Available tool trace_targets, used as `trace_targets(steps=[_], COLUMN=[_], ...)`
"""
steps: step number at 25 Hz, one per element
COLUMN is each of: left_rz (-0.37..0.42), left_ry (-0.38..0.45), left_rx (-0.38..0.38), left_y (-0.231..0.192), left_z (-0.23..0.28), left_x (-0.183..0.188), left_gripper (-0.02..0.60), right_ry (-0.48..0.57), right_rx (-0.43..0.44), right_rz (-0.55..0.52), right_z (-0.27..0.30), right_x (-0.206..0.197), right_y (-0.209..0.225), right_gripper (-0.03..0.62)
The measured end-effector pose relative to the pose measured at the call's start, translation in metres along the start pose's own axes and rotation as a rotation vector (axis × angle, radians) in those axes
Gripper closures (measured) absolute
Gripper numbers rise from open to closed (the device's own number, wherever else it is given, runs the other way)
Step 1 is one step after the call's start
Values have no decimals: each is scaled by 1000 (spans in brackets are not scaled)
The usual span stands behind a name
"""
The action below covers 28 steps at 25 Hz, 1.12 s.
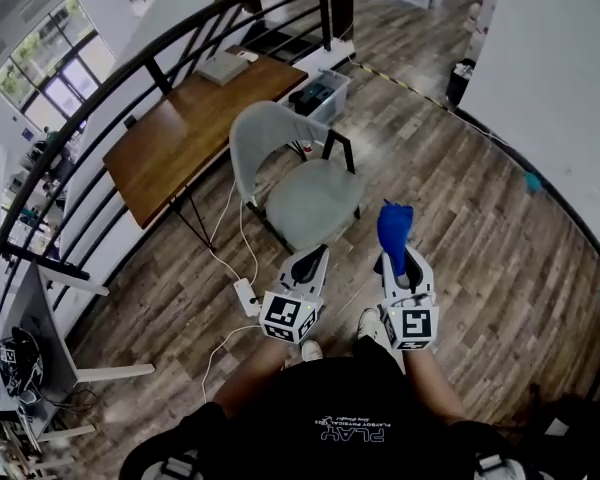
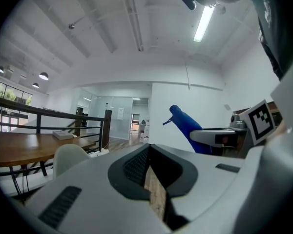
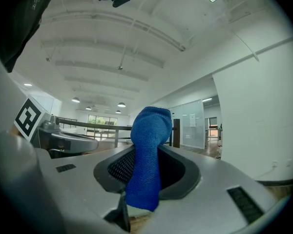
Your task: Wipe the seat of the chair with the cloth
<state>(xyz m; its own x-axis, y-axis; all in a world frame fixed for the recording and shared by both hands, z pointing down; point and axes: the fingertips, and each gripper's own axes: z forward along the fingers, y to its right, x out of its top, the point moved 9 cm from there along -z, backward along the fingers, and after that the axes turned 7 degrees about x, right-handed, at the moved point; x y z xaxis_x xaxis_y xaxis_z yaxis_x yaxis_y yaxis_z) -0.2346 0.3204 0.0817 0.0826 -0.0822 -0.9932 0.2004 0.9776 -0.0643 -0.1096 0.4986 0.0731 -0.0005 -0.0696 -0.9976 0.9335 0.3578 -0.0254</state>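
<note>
A light grey chair stands just ahead of me, its seat bare and its curved backrest toward the table. The blue cloth sticks up from my right gripper, which is shut on it to the right of the seat's front corner. In the right gripper view the cloth stands between the jaws. My left gripper hovers at the seat's front edge, shut with nothing in it. The left gripper view shows the cloth to its right and the backrest at lower left.
A wooden table stands behind the chair against a black railing. A white power strip and cables lie on the floor left of the chair. A bin sits under the table's far end. Wood floor stretches to the right.
</note>
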Motion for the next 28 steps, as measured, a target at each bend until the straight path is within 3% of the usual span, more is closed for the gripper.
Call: trace_targets(steps=[13,20,28], left_rz=[1,-8,-47], left_ry=[-36,-50,-22], left_rx=[103,171,216], left_y=[39,42,11], left_z=[93,103,117], left_x=[0,-2,-1], left_gripper=[580,580,580], right_ry=[-30,-14,-18], right_rx=[104,177,238], right_rz=[72,76,80], right_z=[30,47,94], right_x=[-25,-24,-22], right_y=[109,124,123], right_gripper=[473,473,473])
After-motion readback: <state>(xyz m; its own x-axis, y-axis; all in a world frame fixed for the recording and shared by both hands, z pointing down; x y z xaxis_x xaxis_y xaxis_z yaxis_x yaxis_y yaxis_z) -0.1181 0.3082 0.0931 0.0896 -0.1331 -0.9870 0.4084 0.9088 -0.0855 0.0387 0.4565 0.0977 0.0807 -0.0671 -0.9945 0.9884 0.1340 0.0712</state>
